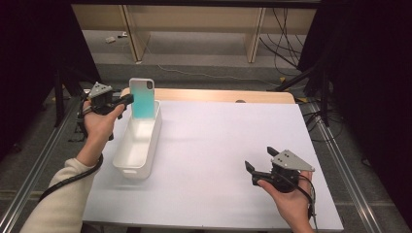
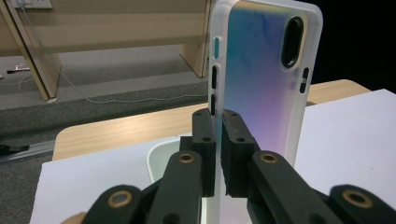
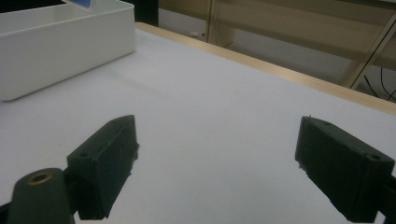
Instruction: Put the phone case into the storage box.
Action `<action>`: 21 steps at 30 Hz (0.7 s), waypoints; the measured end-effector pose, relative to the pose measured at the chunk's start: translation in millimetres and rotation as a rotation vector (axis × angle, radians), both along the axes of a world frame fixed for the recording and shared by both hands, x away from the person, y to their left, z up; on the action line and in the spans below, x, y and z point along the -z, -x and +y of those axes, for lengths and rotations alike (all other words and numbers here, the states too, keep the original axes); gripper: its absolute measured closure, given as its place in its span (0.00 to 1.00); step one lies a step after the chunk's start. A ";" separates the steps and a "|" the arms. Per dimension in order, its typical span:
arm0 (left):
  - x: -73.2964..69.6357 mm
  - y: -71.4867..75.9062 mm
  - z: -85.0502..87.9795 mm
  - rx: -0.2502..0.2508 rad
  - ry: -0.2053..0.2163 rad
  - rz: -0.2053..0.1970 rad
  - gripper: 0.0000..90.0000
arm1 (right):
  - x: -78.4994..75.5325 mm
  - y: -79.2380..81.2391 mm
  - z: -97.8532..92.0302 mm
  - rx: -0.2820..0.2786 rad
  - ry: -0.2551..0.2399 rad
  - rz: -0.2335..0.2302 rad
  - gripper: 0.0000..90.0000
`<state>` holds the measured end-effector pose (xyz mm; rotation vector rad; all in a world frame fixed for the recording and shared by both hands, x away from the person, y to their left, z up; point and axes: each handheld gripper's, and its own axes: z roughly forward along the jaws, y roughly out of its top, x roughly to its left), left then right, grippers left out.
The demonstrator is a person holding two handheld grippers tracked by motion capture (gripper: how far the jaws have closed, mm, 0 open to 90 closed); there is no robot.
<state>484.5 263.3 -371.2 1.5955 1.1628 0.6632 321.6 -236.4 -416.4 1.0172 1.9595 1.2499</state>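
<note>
A phone case point(image 1: 142, 99) with a white rim and a teal-to-violet back stands upright over the far end of the white bin point(image 1: 133, 170). My left gripper point(image 1: 129, 100) is shut on the case's side edge and holds it from the left. In the left gripper view the two black pads pinch the case's point(image 2: 261, 70) white rim just below its side button slots, with my left gripper point(image 2: 218, 122) above the bin's rim point(image 2: 156, 156). My right gripper point(image 1: 259, 158) hovers open near the table's front right, nothing between its jaws point(image 3: 215, 154).
The bin is long and narrow and lies along the left side of the white table sheet point(image 1: 218, 141); it shows at the upper left as the bin point(image 3: 60, 42) in the right gripper view. A wooden edge point(image 1: 218, 95) borders the far side. Wooden shelf legs point(image 1: 255, 34) and cables lie beyond.
</note>
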 end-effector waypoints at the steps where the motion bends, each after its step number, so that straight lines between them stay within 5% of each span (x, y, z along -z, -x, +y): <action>1: 0.9 -1.0 0.7 -0.002 -0.002 0.001 0.95 | -0.2 0.0 -0.2 0.000 0.002 -0.001 0.16; 21: 5.2 -11.6 2.2 -0.010 -0.010 0.008 0.95 | 0.0 0.9 0.4 0.000 -0.013 0.016 0.16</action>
